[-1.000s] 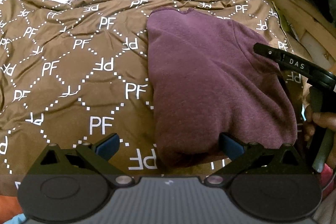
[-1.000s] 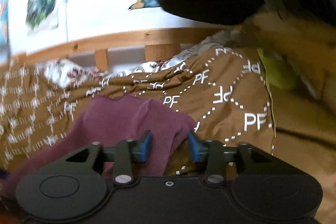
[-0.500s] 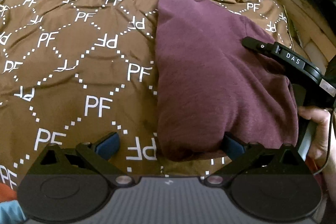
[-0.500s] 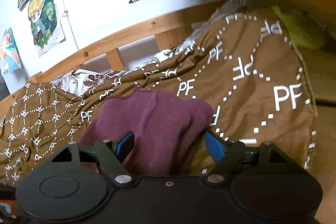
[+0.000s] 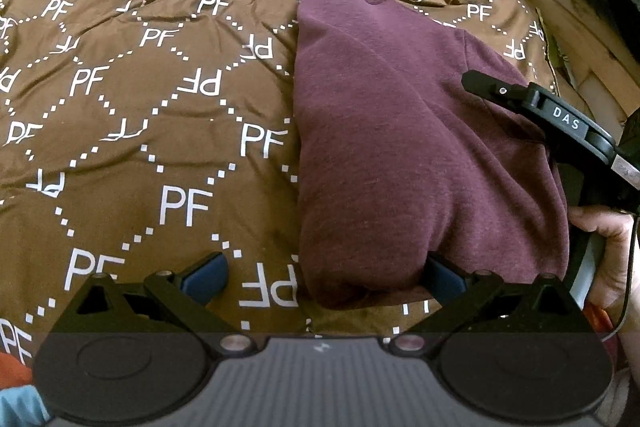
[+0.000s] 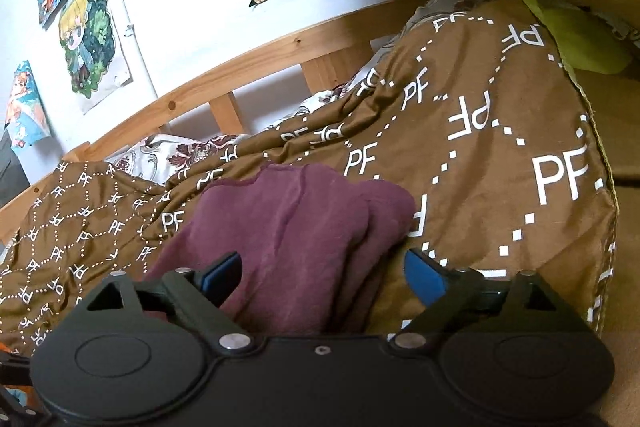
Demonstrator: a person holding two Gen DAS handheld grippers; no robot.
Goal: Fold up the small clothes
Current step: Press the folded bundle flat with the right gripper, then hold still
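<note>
So this is the letting-go part of a fold, as far as I can judge. The maroon garment (image 5: 400,147) is lying on the bed's brown PF-print duvet (image 5: 160,107), already doubled into a long narrow shape with a rounded fold at the near end.

The right gripper (image 6: 324,273) has its jaws opening right now, nearly as wide as they go. The right edge of the cloth sits between them, but the blue pads (image 6: 424,277) aren't pressing on it: the left pad is against the fabric's surface, the right one stands clear over the duvet. So nothing is held there.

The left gripper (image 5: 320,277) is spread wide too and holds nothing. Its right jaw tucks against the near fold of the garment, its left jaw is out over bare duvet, well apart from the cloth. From that side you can also see the right gripper's black arm lying over the garment's right edge, with a hand (image 5: 604,247) on the handle.

Next move, my guess: back the right jaws off without dragging the layers, then either pinch the near fold with both and bring it over toward the far hem, or flatten it. The layered right edge looks a bit bunched, so it could slide open if nudged.
</note>
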